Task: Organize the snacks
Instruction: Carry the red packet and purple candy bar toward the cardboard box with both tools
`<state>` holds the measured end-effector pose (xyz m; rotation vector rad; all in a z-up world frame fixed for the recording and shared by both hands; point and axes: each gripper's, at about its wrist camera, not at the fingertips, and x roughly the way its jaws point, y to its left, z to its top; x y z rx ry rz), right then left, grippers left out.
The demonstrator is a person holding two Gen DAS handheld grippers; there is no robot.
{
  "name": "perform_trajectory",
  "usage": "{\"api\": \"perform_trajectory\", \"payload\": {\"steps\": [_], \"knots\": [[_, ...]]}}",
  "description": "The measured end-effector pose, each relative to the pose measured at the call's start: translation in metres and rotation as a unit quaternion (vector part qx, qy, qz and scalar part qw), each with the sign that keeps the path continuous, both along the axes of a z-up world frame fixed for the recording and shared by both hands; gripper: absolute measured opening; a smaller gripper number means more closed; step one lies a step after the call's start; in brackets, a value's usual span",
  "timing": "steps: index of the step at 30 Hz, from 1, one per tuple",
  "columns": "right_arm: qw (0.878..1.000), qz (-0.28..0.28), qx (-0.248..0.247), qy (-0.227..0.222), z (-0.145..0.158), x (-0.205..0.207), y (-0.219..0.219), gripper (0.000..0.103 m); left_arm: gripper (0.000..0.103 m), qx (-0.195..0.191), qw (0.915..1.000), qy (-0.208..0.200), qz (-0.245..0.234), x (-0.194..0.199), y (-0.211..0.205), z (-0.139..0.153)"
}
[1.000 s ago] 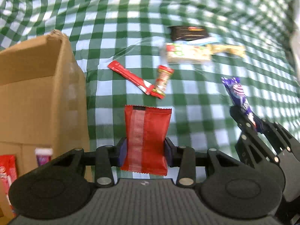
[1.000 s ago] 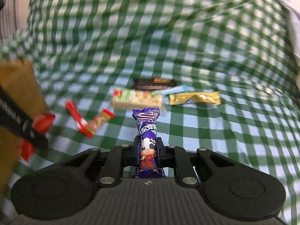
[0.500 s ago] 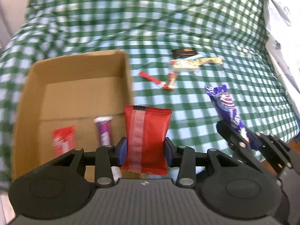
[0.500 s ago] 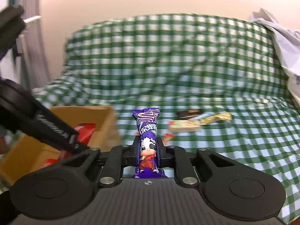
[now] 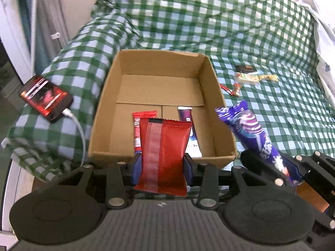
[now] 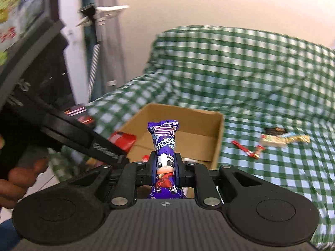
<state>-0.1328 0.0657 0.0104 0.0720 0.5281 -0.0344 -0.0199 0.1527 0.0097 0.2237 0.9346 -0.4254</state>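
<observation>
My left gripper [image 5: 160, 168] is shut on a red snack packet [image 5: 164, 152], held above the near edge of an open cardboard box [image 5: 206, 79]. Inside the box lie a red packet [image 5: 137, 125] and a purple-and-white packet [image 5: 191, 133]. My right gripper [image 6: 166, 170] is shut on a purple cartoon-cow snack bar [image 6: 165, 152], held upright near the box [image 6: 217, 138]; it also shows in the left wrist view [image 5: 250, 133]. Several more snacks [image 5: 249, 76] lie on the green checked cloth to the box's right, also in the right wrist view [image 6: 274, 140].
A phone [image 5: 45, 96] with a white cable [image 5: 80, 129] lies on the cloth left of the box. A green checked cloth [image 5: 272, 113] covers the couch. A white sheet [image 5: 323, 41] lies at the far right. The left gripper's body [image 6: 62, 129] crosses the right wrist view.
Both grippers have pulled back and risen, still holding their snacks. The box now lies straight ahead of both, and the loose snacks have fallen further away to the right.
</observation>
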Motion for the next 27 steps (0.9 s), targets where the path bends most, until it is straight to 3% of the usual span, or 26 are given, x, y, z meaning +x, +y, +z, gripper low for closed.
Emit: {"api": "perform_trajectory", "payload": {"steps": [12, 27], "knots": [[0.998, 0.031, -0.059, -0.010, 0.014, -0.031, 0.055, 0.017, 0.045, -0.048, 0.9988, -0.010, 0.005, -0.034, 0.048, 0.003], [0.996, 0.034, -0.076, -0.026, 0.020, -0.046, 0.066, 0.017, 0.045, -0.067, 0.9974, -0.025, 0.006, -0.051, 0.060, 0.015]]}}
